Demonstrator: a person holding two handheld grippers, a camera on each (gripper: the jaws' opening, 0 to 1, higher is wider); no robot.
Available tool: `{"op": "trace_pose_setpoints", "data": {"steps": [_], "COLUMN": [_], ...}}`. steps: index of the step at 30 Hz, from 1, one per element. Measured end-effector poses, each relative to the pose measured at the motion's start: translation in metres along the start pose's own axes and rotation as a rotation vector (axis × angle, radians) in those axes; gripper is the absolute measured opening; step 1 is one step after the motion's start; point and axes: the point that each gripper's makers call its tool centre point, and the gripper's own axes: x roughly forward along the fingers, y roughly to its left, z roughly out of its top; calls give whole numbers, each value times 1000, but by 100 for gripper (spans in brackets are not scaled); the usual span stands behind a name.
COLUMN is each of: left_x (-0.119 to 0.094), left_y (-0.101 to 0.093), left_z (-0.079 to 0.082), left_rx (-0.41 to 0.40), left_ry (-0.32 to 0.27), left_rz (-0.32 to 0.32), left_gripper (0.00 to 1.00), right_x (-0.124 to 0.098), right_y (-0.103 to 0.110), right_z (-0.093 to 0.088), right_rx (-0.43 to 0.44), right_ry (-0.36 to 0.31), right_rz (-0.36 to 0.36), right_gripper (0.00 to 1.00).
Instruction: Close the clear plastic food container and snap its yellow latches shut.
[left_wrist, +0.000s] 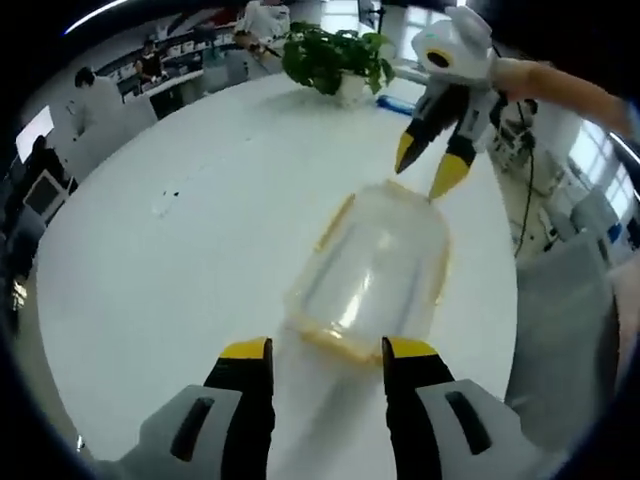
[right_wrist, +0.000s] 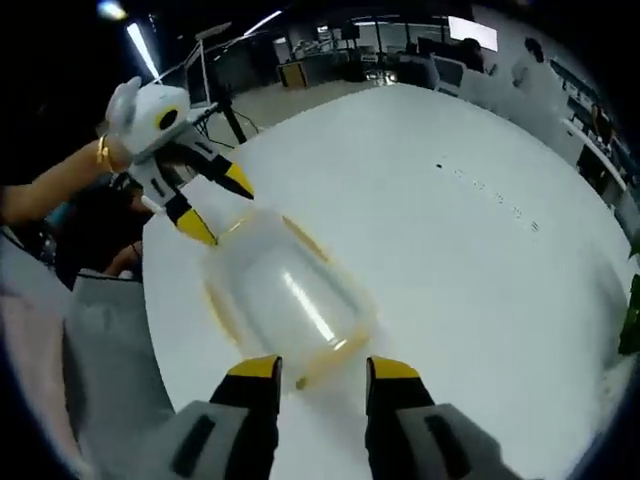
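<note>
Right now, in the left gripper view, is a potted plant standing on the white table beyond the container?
Yes, a leafy green potted plant stands on the white table, beyond the clear container.

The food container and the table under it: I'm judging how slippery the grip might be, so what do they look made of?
The food container looks like clear, slightly cloudy plastic with a glossy finish: the white surface shows through it and a light streak glints on its top. Its yellow latches look like opaque plastic. The table seems a smooth white laminate or painted top; which one is unclear.
</note>
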Motion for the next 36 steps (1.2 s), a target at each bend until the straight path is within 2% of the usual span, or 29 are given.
{"op": "trace_pose_setpoints", "data": {"steps": [2,6,7,8,9,10,13,17,20,21,23,26,30,32,34,36], "left_x": [2,6,7,7,8,8,8,8,8,9,9,11,12,14,16,16], "left_y": [-2,-5,-3,-2,-2,-3,-7,-5,-10,-10,-10,-10,-12,-12,-14,-12], "left_z": [2,-2,1,1,0,0,-1,-5,-8,-6,-6,-7,-6,-8,-7,-7], "left_rx": [-33,-23,-46,-68,-96,-93,-117,-204,-264,-249,-257,-328,-320,-364,-422,-420], "left_ry": [-18,-5,-36,-41,-39,-40,-41,-33,-26,-33,-38,-35,-49,-57,-51,-48], "left_rz": [-15,-20,-15,-11,-16,-23,-37,-21,-33,-37,-38,-45,-41,-78,-87,-78], "left_gripper": [40,41,41,41,41,40,35,36,31,31,31,31,30,30,30,30], "right_x": [3,9,10,12,14,15,14,17,19,20,19,19,20,21,22,21], "right_y": [-1,0,0,0,4,4,4,5,6,6,6,7,6,6,6,7], "right_z": [-2,-7,-7,-9,-6,-7,-7,-6,-6,-6,-6,-5,-5,-3,-3,-4], "right_rx": [22,39,41,47,89,106,123,174,209,233,216,209,223,251,252,255], "right_ry": [7,15,15,19,-4,1,-7,-7,-4,-1,11,18,20,27,33,28], "right_rz": [-8,-7,-8,-9,16,19,24,40,43,41,30,23,32,21,18,11], "right_gripper": [31,31,30,29,28,27,27,29,31,31,30,29,28,27,27,27]}}
